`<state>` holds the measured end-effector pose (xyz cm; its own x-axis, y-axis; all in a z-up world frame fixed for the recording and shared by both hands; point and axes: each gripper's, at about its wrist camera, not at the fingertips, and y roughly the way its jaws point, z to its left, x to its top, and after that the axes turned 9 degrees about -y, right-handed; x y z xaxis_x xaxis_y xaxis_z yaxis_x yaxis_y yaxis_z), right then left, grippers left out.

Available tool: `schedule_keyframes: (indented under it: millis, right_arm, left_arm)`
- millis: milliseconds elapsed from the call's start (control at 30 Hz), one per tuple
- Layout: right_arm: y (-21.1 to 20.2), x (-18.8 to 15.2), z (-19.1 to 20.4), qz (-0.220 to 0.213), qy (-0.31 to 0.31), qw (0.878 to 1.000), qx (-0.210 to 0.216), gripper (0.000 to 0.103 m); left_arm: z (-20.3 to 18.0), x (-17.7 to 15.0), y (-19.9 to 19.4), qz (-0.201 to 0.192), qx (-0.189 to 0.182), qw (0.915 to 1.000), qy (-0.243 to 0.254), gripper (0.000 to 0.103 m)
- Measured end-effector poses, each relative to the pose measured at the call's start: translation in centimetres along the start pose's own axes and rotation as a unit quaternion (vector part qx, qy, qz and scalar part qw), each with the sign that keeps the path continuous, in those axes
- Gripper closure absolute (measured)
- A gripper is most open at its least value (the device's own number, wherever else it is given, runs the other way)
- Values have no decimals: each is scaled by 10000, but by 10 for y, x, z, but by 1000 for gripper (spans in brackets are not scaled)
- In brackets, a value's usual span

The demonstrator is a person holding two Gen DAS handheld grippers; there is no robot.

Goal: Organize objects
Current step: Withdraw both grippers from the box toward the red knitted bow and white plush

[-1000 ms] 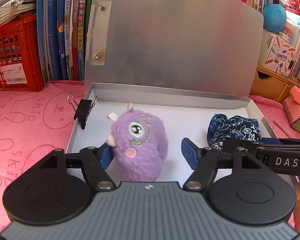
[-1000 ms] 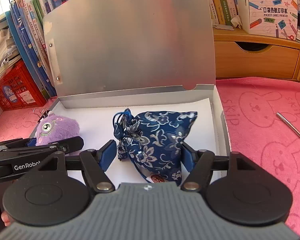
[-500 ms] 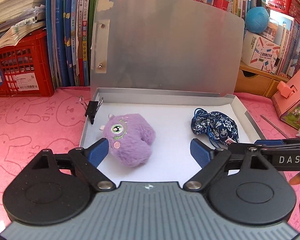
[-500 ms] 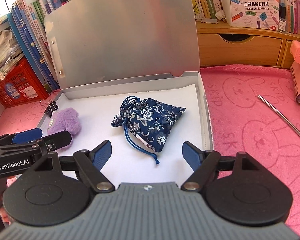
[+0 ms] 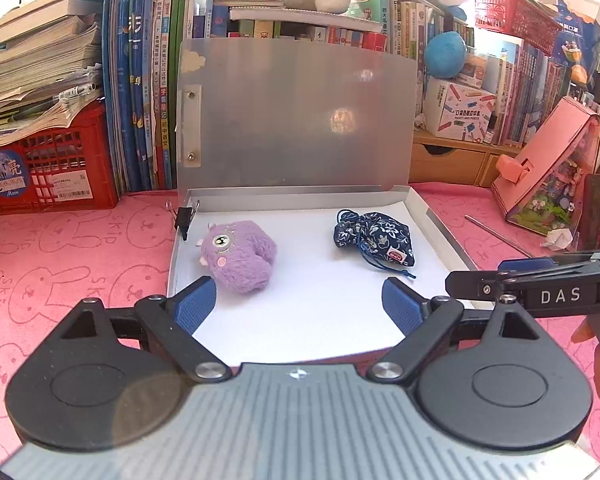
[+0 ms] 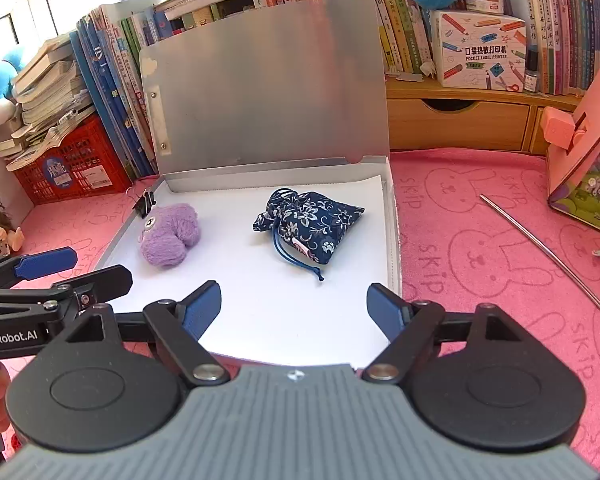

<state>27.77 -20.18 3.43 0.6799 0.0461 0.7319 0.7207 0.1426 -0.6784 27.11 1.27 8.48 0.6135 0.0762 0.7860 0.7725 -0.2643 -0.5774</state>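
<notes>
An open grey file box (image 5: 440,228) lies on the pink cloth, its lid (image 5: 300,112) standing upright at the back. Inside on white paper, a purple plush toy (image 5: 240,256) (image 6: 170,238) lies at the left and a blue floral drawstring pouch (image 5: 376,234) (image 6: 312,220) at the right. My left gripper (image 5: 298,286) hovers open over the box's near edge, short of the plush. The jaws of my right gripper (image 6: 294,290) are opening, with nothing between them, and the pouch lies beyond. The left gripper's fingers (image 6: 46,264) show at the right view's left edge.
A black binder clip (image 5: 184,218) sits on the box's left rim. Behind stand a red crate (image 5: 48,164), upright books (image 5: 144,112) and wooden drawers (image 6: 456,124). A metal rod (image 6: 548,252) and a pink model house (image 5: 556,168) lie to the right.
Both grippers let go and drew back and up: the left one came off the purple plush, the right one off the blue pouch. Both things stay lying in the box.
</notes>
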Motion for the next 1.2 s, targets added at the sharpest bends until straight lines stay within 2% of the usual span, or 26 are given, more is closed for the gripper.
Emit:
schedule_keyframes:
  millis: [267, 500, 833, 1200]
  right_arm:
    - [-32, -27, -9, -128, 109, 9999, -15, 15]
    - [-54, -52, -16, -252, 197, 9995, 59, 13]
    - [-91, -95, -14, -644, 57, 9979, 43, 12]
    - [-118, -145, -1, -997, -337, 9941, -259, 10]
  left_arm:
    - [-5, -24, -39, -149, -151, 9998, 48, 10]
    - [-4, -48, -74, -396, -90, 9991, 142, 10]
    - [8, -91, -114, -601, -151, 9981, 8, 7]
    - [20, -139, -134, -803, 122, 9965, -207, 6]
